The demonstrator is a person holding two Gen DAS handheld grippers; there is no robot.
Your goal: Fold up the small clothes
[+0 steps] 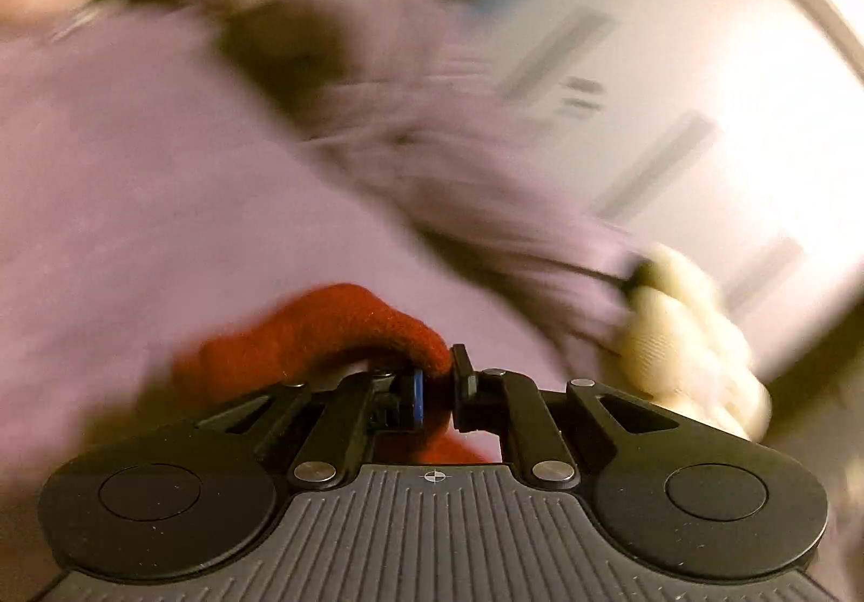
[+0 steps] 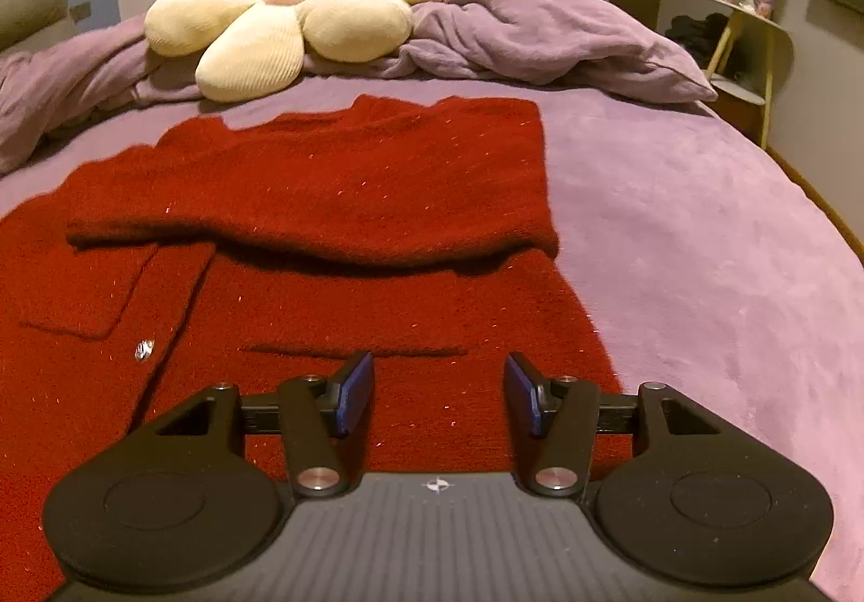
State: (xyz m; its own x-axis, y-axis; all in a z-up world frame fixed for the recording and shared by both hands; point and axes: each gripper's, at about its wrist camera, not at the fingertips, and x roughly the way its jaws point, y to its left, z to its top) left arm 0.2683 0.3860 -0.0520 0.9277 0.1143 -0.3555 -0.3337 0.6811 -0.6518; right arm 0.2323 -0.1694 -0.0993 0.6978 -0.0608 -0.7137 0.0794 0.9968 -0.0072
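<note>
Here the left hand-held gripper (image 1: 437, 380) clamps the red cardigan (image 2: 335, 181); the right hand-held gripper (image 2: 438, 399) hovers apart, empty.

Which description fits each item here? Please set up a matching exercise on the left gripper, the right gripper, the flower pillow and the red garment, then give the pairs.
Column one:
1. left gripper
2. right gripper
3. flower pillow
4. red garment

Column two:
A. cream with a pink centre, at the far end of the bed
B. jaws apart, nothing between them
C. spread on the purple blanket, upper part folded over
D. shut on a pinch of red fabric

Pairs: 1-D, 2-B, 3-A, 4-C
</note>
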